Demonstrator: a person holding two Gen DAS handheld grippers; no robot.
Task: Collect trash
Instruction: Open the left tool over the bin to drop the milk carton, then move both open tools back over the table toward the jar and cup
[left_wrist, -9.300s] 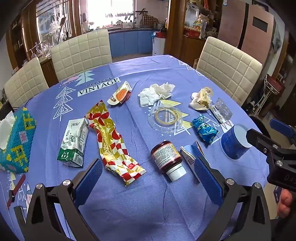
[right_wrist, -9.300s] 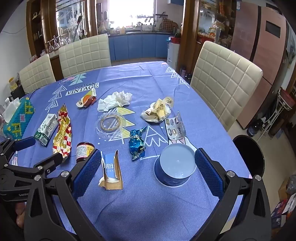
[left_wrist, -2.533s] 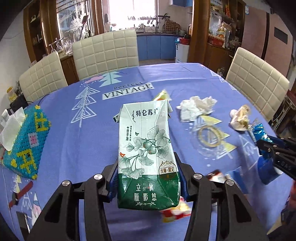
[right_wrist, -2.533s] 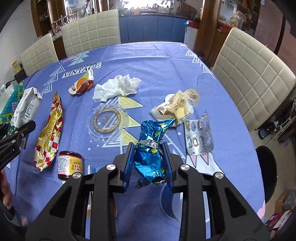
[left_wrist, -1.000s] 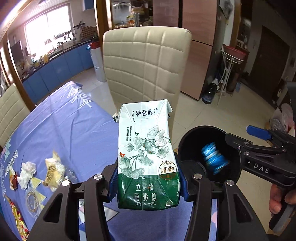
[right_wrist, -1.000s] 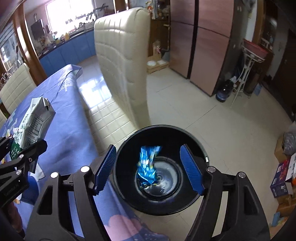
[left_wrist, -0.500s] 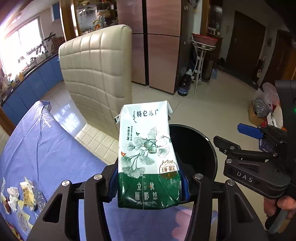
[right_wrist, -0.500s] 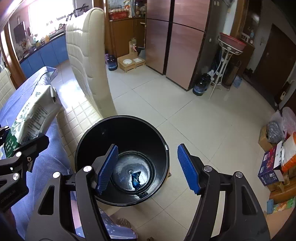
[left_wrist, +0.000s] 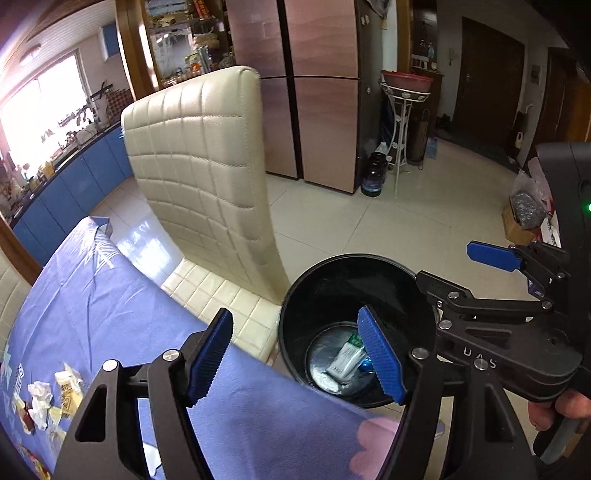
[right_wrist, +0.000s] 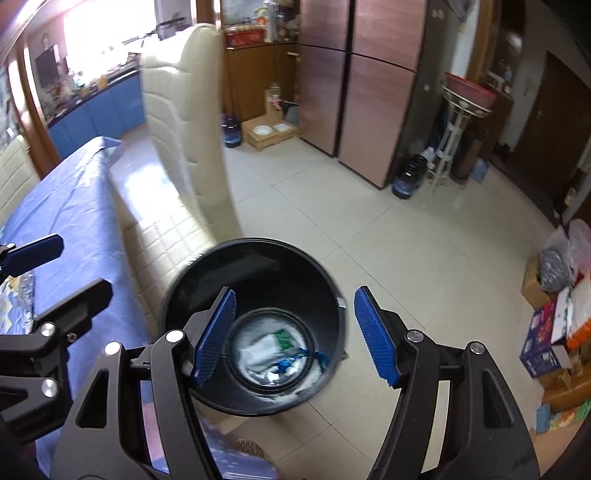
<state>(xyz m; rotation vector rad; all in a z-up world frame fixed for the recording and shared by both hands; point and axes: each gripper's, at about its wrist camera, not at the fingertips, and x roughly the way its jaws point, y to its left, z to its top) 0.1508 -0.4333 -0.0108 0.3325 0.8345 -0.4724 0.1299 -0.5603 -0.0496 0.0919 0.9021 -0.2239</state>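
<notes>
A black round trash bin (left_wrist: 332, 280) stands on the tiled floor beside the table; it also shows in the right wrist view (right_wrist: 258, 266). The green-and-white milk carton (left_wrist: 345, 356) lies at its bottom next to the blue foil wrapper (right_wrist: 295, 359); the carton also shows in the right wrist view (right_wrist: 267, 345). My left gripper (left_wrist: 295, 356) is open and empty above the table edge and the bin. My right gripper (right_wrist: 295, 336) is open and empty right above the bin.
A cream quilted chair (left_wrist: 207, 177) stands close behind the bin. The blue tablecloth (left_wrist: 110, 317) carries leftover wrappers and tissue (left_wrist: 40, 406) at the far left. Boxes and bags (right_wrist: 557, 332) sit on the floor at the right. A metal plant stand (left_wrist: 404, 122) is farther back.
My left gripper has opened and the milk carton has dropped into the bin. The right gripper stays open and has shifted slightly over the bin.
</notes>
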